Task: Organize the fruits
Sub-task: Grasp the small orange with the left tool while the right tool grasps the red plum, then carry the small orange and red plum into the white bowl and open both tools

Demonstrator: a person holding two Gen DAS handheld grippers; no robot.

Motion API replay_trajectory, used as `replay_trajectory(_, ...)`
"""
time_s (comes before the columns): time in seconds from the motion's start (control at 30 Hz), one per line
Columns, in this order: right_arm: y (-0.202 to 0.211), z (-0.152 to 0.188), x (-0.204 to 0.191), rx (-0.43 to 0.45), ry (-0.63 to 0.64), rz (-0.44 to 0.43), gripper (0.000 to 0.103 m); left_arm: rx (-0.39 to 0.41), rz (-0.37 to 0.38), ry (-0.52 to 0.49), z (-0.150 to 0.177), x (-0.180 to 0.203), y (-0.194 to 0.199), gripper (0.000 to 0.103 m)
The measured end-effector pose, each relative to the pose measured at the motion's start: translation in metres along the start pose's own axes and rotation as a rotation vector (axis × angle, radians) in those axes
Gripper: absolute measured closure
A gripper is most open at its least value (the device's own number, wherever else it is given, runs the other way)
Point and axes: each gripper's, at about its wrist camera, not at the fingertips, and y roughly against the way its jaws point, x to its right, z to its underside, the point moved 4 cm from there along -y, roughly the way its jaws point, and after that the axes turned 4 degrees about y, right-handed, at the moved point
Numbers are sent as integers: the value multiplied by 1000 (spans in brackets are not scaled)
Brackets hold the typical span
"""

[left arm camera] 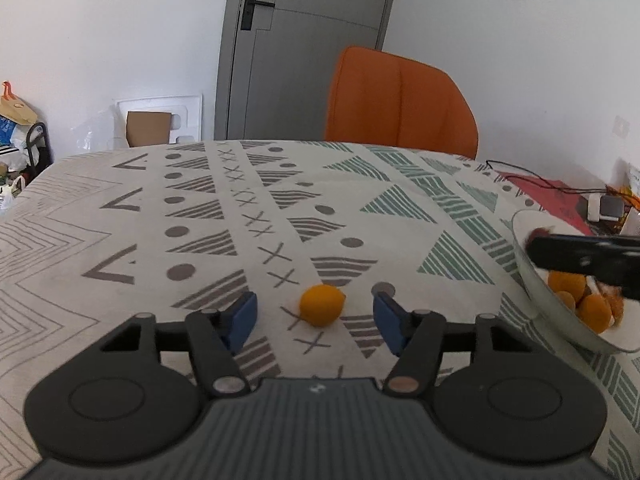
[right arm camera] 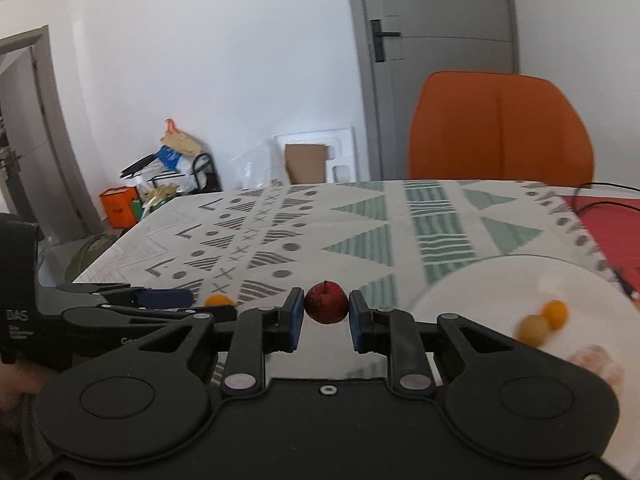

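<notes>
We hold the right gripper [right arm camera: 325, 316] with its blue pads pinched on a small dark-red round fruit [right arm camera: 326, 302], carried clear of the patterned tablecloth [left arm camera: 120, 216] so it can go to the white round plate [right arm camera: 480, 280] near the table's right edge, where small orange fruits [right arm camera: 555, 313] already lie. Our left gripper [left arm camera: 315, 316] sits low with jaws wide apart and empty, straddling a loose small orange round fruit [left arm camera: 322, 305] near the front edge, which we judge is next to be grasped.
</notes>
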Motion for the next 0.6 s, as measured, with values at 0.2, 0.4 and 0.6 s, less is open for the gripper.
replay_trajectory(0.2,18,11,26,7,-47,53,81,7,-39,-21,1,8,-7,77)
replay_trajectory(0.4,33,26,53,5,-99,109,81,6,-13,-36,2,18,-4,81)
replay_trajectory(0.6,48,40,67,8,-121,137,81,-5,46,-63,-3,33,2,81)
